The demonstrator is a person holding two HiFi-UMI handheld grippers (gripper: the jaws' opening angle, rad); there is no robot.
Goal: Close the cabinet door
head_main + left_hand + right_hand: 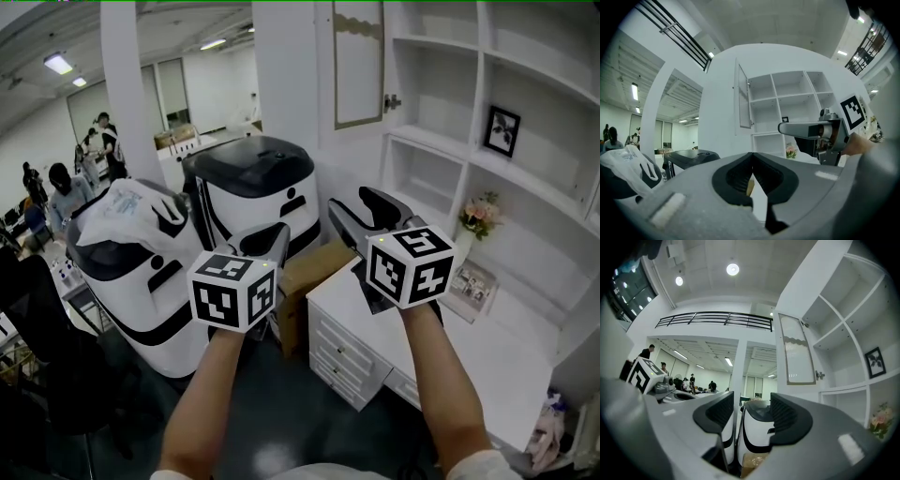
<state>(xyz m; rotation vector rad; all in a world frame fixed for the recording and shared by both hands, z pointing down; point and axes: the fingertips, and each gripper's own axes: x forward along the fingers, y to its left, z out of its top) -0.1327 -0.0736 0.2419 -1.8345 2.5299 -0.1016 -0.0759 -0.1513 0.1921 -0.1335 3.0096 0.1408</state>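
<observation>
The white-framed, glass-panelled cabinet door (358, 61) stands open above the white desk (487, 352). The left gripper (272, 242) has its fingers clenched on nothing. The right gripper (359, 208) has its fingers released, short of the door.

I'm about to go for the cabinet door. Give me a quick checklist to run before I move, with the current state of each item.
1. Cabinet door found, standing open: ok.
2. Door knob in sight: ok.
3. Right gripper jaws apart, empty: ok.
4. Left gripper jaws together, empty: ok.
5. Either gripper touching the door: not ok, both are apart from it.
6. Shelves free of things in the door's way: cannot tell.
</observation>
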